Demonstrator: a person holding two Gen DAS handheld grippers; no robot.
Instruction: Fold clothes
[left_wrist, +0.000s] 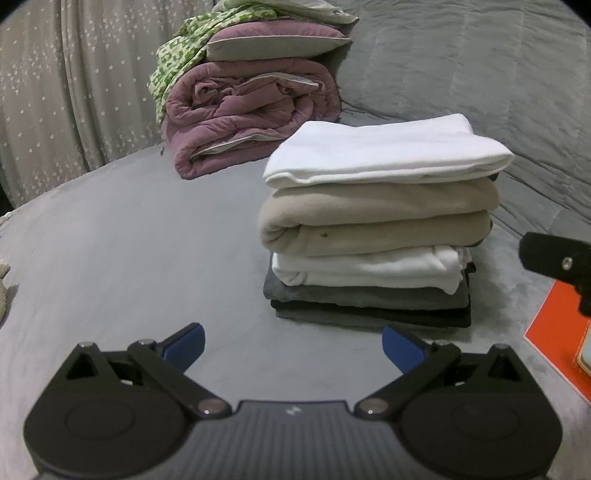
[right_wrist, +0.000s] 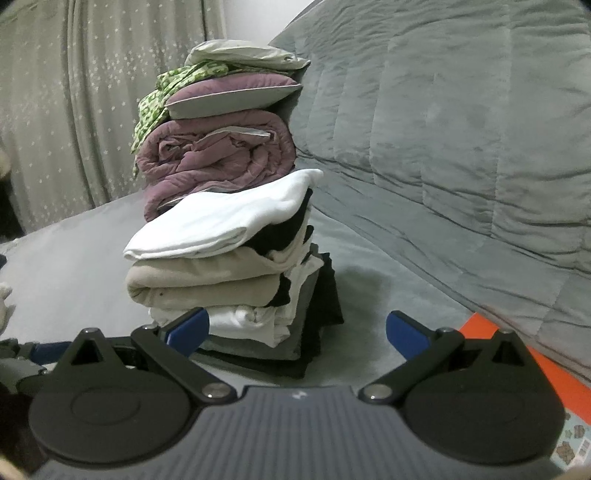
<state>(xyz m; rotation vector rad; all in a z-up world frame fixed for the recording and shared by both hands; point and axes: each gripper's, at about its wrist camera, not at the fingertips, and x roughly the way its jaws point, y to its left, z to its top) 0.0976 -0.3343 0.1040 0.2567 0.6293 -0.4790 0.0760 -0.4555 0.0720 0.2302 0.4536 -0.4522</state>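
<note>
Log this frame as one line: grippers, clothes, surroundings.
left gripper: open, empty | right gripper: open, empty | stack of folded clothes: on bed, white top uppermost | purple quilt: behind stack

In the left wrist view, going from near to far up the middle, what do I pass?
Open left gripper → stack of folded clothes on the grey bed cover → rolled purple comforter → purple pillow on top of it.

Folded stack (left_wrist: 376, 221) (white on top)
</note>
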